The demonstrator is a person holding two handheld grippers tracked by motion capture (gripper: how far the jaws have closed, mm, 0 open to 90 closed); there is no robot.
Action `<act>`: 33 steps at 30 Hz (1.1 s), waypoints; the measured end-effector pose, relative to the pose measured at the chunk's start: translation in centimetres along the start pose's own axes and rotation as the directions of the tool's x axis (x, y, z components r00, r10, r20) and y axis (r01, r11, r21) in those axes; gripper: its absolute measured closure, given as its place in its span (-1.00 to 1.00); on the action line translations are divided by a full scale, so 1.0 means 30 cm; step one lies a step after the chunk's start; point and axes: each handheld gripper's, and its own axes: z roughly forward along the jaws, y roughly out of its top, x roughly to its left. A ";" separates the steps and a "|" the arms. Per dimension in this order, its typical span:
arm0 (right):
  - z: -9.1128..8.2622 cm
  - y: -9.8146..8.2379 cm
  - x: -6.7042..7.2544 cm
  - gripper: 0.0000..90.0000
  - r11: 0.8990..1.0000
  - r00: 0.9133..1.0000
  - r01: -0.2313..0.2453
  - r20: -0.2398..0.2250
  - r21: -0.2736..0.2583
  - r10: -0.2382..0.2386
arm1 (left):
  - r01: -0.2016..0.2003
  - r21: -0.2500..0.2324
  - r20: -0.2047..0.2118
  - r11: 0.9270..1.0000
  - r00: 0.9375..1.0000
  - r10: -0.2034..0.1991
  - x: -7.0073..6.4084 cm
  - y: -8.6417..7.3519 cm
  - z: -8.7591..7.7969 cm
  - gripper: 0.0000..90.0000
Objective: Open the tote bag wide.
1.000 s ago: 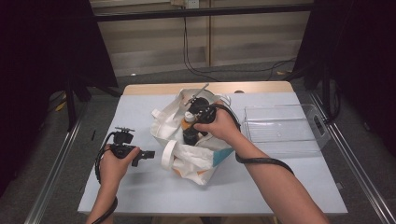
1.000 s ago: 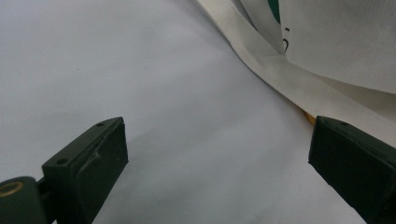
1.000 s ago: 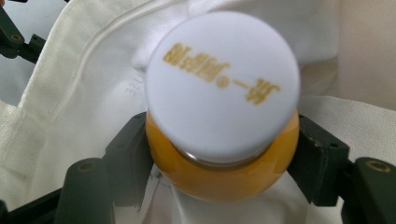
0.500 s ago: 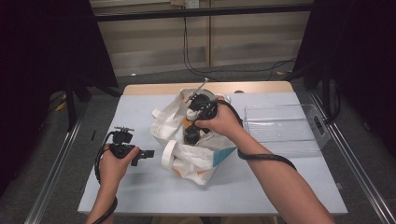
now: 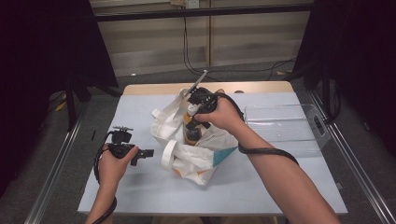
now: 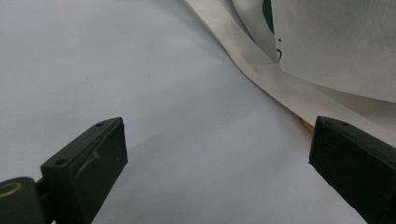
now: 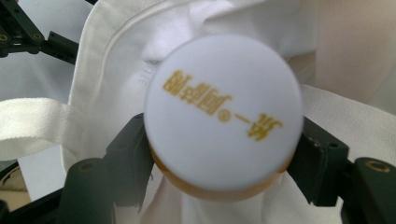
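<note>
Gripping the white-capped bottle point(image 7: 222, 114) just under its cap, the right gripper point(image 5: 195, 122) has it pinched upright, long axis running straight down into the tote bag point(image 5: 196, 156) below the jaws. Left gripper point(image 6: 219, 172) is spread wide with nothing in it, off beside the bag's strap point(image 6: 261, 74), so the lift looks like the right hand's job.

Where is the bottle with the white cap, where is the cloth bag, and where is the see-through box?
bottle point(image 7: 222, 112), right gripper view, on the middle of its white cap.
cloth bag point(image 5: 198, 158), high view, on its white front panel.
see-through box point(image 5: 285, 127), high view, on its clear floor.
</note>
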 end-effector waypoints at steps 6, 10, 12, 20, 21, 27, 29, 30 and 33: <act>-0.022 0.015 0.002 -0.32 1.000 1.000 -0.012 -0.003 0.014 0.012 | -0.003 -0.006 -0.007 1.000 1.000 0.003 0.002 0.001 -0.003 -0.91; -0.039 0.023 0.001 -0.32 0.999 1.000 -0.020 -0.007 0.025 0.020 | -0.002 -0.005 -0.003 1.000 1.000 0.002 0.003 0.001 -0.004 -0.91; -0.049 0.028 0.002 -0.32 0.999 1.000 -0.018 -0.005 0.028 0.018 | 0.000 -0.006 -0.003 1.000 1.000 0.000 0.004 0.000 -0.004 -0.91; -0.087 0.044 0.006 -0.32 0.999 1.000 -0.010 -0.015 0.042 0.011 | 0.000 -0.007 -0.001 1.000 1.000 0.000 0.002 -0.001 -0.003 -0.91; -0.092 0.045 0.008 -0.32 0.999 1.000 -0.013 -0.015 0.045 0.014 | 0.001 -0.005 -0.001 1.000 1.000 -0.001 0.002 -0.001 -0.003 -0.91; -0.121 0.048 0.000 -0.32 0.999 1.000 -0.024 -0.017 0.049 0.025 | 0.001 0.000 0.000 1.000 1.000 -0.001 0.002 0.000 -0.003 -0.91; -0.130 0.049 -0.003 -0.32 0.998 1.000 -0.020 -0.019 0.056 0.022 | 0.003 0.002 0.001 1.000 1.000 -0.003 0.001 -0.001 -0.002 -0.91; -0.135 0.050 -0.004 -0.32 0.998 0.999 -0.024 -0.021 0.062 0.025 | 0.001 0.002 0.000 1.000 1.000 -0.001 0.001 -0.001 -0.001 -0.91; -0.146 0.051 -0.007 -0.32 0.998 1.000 -0.020 -0.016 0.066 0.021 | 0.004 0.003 0.001 1.000 1.000 -0.004 0.001 -0.001 -0.002 -0.91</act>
